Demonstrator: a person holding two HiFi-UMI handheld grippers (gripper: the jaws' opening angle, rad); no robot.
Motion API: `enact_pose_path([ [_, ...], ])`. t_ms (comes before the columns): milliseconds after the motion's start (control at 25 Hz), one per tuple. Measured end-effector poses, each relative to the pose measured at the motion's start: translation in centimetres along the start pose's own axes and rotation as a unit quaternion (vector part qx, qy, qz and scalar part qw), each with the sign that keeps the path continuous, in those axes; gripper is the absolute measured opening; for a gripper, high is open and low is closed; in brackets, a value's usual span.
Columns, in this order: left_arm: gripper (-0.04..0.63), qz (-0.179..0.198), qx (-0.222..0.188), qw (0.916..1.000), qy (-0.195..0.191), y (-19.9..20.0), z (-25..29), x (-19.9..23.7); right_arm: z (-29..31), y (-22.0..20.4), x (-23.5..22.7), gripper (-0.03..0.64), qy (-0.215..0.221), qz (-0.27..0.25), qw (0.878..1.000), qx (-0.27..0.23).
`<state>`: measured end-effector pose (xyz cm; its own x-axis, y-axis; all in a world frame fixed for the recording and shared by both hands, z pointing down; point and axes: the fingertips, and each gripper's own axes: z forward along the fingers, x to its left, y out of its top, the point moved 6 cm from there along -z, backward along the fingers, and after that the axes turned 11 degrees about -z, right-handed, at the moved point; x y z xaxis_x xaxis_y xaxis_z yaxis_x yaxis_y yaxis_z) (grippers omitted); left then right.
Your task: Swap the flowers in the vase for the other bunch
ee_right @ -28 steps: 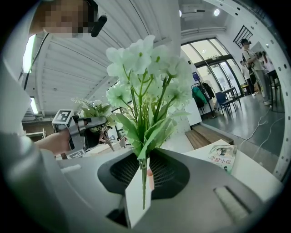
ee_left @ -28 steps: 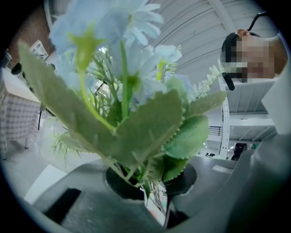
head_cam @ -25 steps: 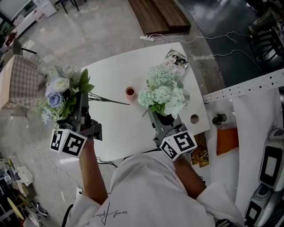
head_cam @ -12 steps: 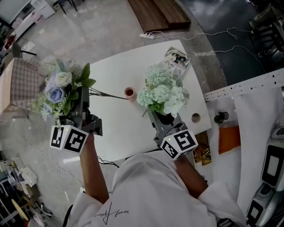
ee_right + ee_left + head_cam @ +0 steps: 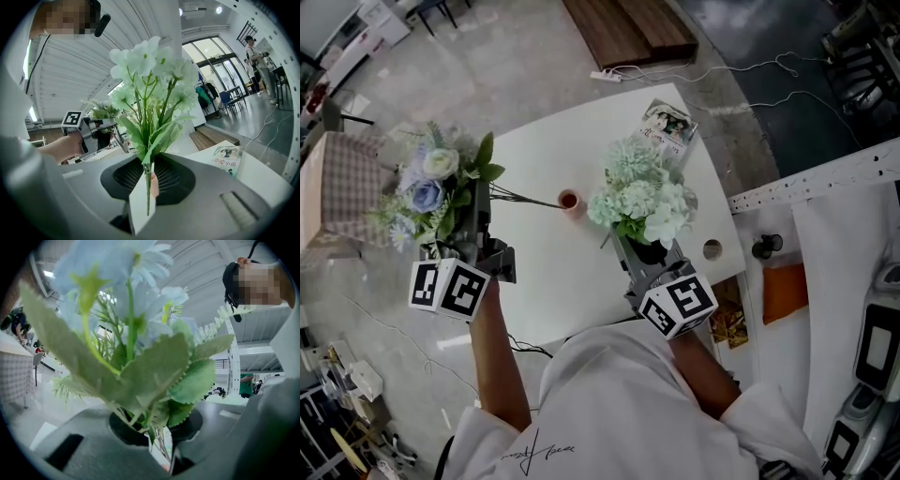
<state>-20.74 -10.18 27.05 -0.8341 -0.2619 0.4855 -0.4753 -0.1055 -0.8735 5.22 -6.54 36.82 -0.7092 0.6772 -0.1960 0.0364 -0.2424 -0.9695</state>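
My left gripper is shut on the stems of a blue and white bunch, held over the table's left edge. Up close, its leaves fill the left gripper view above that gripper. The dark stem ends reach right, almost to a small pink vase on the white table. My right gripper is shut on a pale green and white bunch, held upright right of the vase. In the right gripper view its stems pass between the jaws of my right gripper.
A magazine lies at the table's far right corner and also shows as the magazine in the right gripper view. The table has a round hole near its right edge. A checked chair stands left of the table. Cables cross the floor beyond.
The left gripper has carried the blue bunch a little towards the table and the vase. The right gripper and its pale green bunch have stayed put.
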Motion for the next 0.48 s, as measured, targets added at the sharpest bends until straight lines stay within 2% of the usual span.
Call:
enact_pose_path([
  [480,0.051,0.007,0.018,0.9998,-0.006,-1.0,1.7,-0.1,-0.3,-0.3,-0.9,0.072,-0.012,0.009,1.0,0.003],
])
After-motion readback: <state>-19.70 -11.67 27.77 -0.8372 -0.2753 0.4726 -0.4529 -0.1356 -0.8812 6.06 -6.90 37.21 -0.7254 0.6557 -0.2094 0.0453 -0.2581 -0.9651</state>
